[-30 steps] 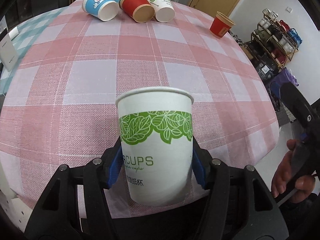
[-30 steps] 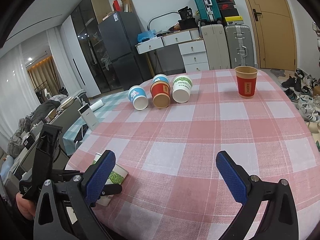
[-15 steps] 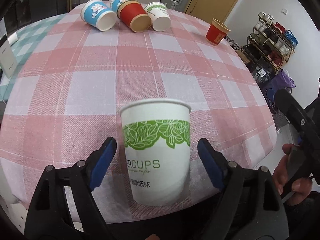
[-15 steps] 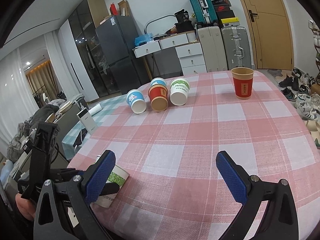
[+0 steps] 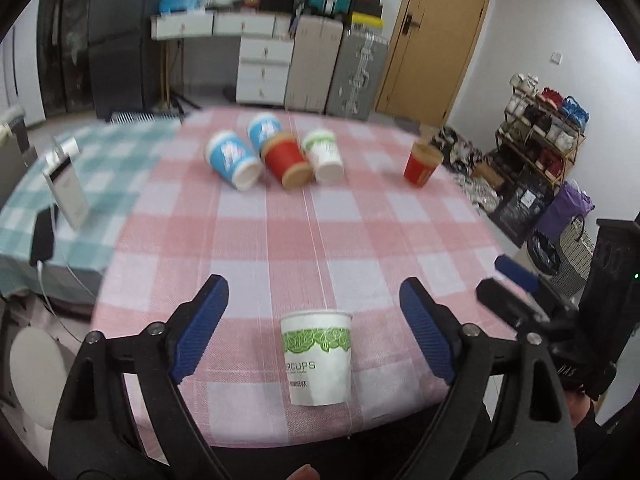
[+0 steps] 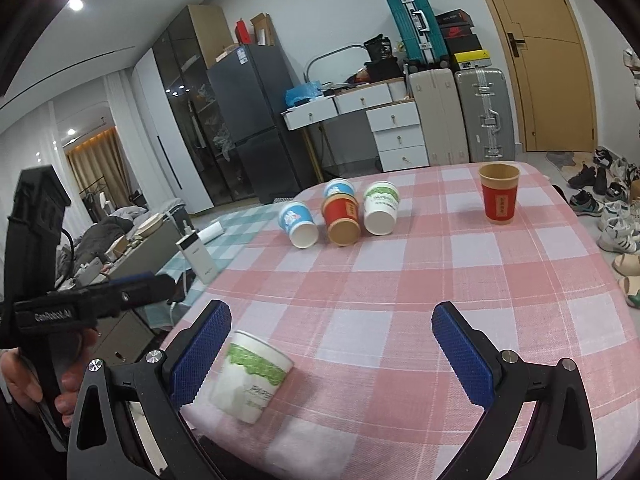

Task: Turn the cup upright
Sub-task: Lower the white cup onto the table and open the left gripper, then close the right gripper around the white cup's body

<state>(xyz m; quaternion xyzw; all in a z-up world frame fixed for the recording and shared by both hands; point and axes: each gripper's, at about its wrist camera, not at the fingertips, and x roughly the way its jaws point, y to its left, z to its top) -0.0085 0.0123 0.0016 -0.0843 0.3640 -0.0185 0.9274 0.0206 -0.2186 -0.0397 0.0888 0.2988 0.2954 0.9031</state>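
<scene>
Standing upright at the lower centre of the left wrist view, the white cup with green leaf band (image 5: 318,358) is seen mouth-up on the pink checked tablecloth (image 5: 360,224), close to the near table edge. The left gripper (image 5: 314,334) is held wide open, its blue pads well apart on either side of the cup and touching nothing. The right gripper (image 6: 334,354) is likewise spread open and empty; in its view the same cup (image 6: 252,376) appears at lower left, just beside the left pad.

Four more cups (image 5: 276,156) are seen lying on their sides at upper centre, and a red cup (image 5: 422,162) is stood upright to their right.

The cup is judged to be thin paper: very light, easily crushed and readily tipped. A hold is best taken across the mid-wall, below the rolled rim, where the taper is stiffest. Light closing force is advised; the printed surface is judged moderately slippery against the ribbed pads.
</scene>
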